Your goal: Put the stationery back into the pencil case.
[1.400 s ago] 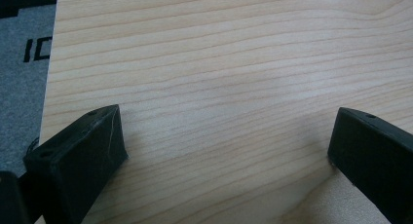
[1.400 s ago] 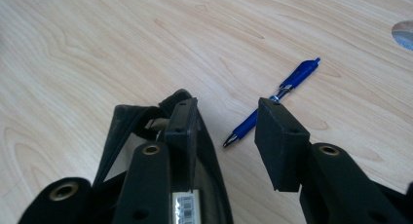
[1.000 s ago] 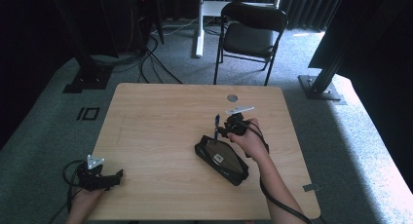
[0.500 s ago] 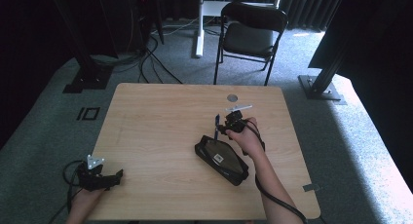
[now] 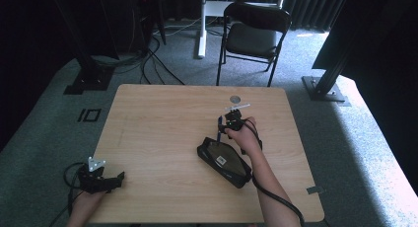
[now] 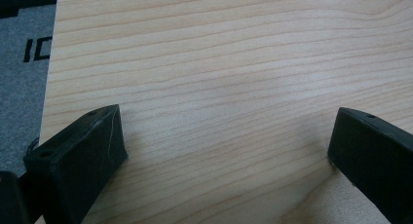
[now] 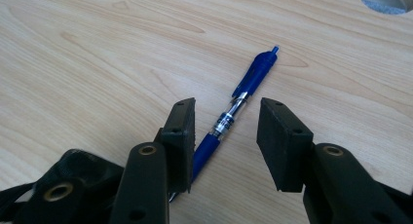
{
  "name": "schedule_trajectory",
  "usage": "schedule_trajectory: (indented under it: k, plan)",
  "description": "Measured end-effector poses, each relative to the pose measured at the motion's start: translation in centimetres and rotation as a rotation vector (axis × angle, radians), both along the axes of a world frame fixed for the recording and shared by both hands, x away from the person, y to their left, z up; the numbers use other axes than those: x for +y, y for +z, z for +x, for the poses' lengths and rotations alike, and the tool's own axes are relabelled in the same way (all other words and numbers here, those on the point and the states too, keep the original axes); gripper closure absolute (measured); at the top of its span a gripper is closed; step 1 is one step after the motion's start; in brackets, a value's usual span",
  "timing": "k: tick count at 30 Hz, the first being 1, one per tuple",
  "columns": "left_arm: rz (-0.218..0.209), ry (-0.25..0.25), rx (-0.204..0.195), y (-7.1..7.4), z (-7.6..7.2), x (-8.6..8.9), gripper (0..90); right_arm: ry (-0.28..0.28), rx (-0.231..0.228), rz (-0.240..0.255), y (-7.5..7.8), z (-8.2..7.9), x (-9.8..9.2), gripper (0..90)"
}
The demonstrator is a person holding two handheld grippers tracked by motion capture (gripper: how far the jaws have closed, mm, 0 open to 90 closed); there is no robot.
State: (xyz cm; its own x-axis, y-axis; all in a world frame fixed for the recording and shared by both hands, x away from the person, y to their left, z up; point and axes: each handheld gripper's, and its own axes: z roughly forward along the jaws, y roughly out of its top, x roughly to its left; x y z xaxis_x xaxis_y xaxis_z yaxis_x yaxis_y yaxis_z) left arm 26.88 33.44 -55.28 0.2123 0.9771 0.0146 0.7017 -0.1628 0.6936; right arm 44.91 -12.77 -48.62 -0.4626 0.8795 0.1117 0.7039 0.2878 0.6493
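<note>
A blue click pen (image 7: 229,117) lies flat on the wooden table (image 5: 162,118), just off the far end of a black mesh pouch (image 5: 224,160). My right gripper (image 7: 225,131) hovers low over the pen with its jaws apart. The pen runs between them, close to the left jaw, and neither pad presses on it. In the high view the right gripper (image 5: 224,130) sits right of centre, by the pen (image 5: 219,124). A corner of the pouch (image 7: 83,170) shows under the left jaw. My left gripper (image 5: 116,180) rests at the near left corner, open (image 6: 229,136) over bare wood.
A round cable hole (image 5: 235,98) is cut into the table near its far edge, beyond the right gripper. A black folding chair (image 5: 254,37) stands behind the table. Cables and stand bases lie on the grey carpet at the far left.
My right hand has shifted slightly left and lower, bringing the gripper closer over the pen. The left gripper has stayed put.
</note>
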Motion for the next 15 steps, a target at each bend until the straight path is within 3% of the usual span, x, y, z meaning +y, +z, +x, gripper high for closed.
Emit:
schedule_trajectory:
  k: [15]
  plan:
    - [0.000,0.000,0.000,0.0,0.0,0.0,0.4,-0.046,0.074,0.002,-1.9,1.7,0.4,58.7]
